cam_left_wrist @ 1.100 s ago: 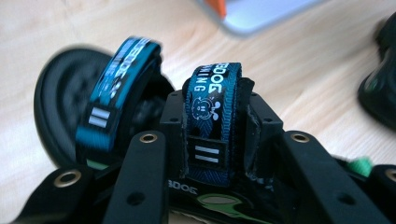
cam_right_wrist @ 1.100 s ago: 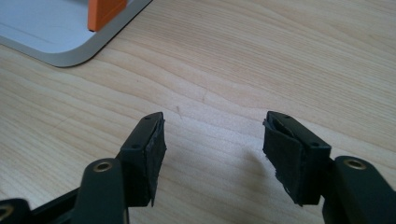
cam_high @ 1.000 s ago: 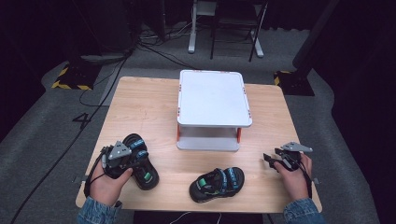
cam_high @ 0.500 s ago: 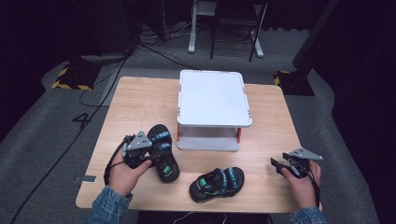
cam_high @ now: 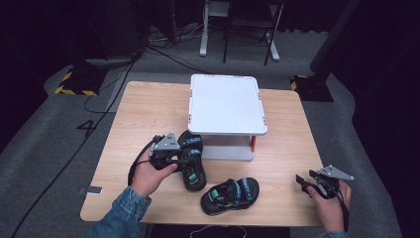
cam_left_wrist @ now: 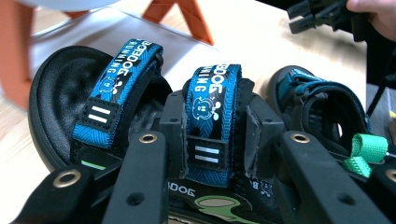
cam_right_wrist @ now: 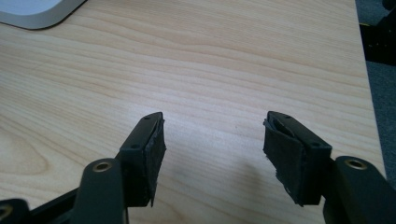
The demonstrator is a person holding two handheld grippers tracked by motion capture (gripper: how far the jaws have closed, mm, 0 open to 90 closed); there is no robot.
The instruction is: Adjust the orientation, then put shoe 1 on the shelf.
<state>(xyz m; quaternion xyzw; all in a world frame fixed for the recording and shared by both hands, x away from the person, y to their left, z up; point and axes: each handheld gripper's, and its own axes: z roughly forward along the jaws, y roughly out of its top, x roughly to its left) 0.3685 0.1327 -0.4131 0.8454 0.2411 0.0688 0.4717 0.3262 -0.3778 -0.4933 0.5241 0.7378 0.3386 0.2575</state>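
While your left hand-held gripper [cam_high: 184,159] clamps the sandal's [cam_high: 192,161] blue strap [cam_left_wrist: 208,123], keep it level toward the white shelf [cam_high: 225,104], right hand-held gripper [cam_high: 303,181] open, empty.

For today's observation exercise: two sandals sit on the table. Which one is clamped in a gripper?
The sandal beside the white stand, clamped by its blue strap in the left gripper. The other sandal lies free near the table's front edge.
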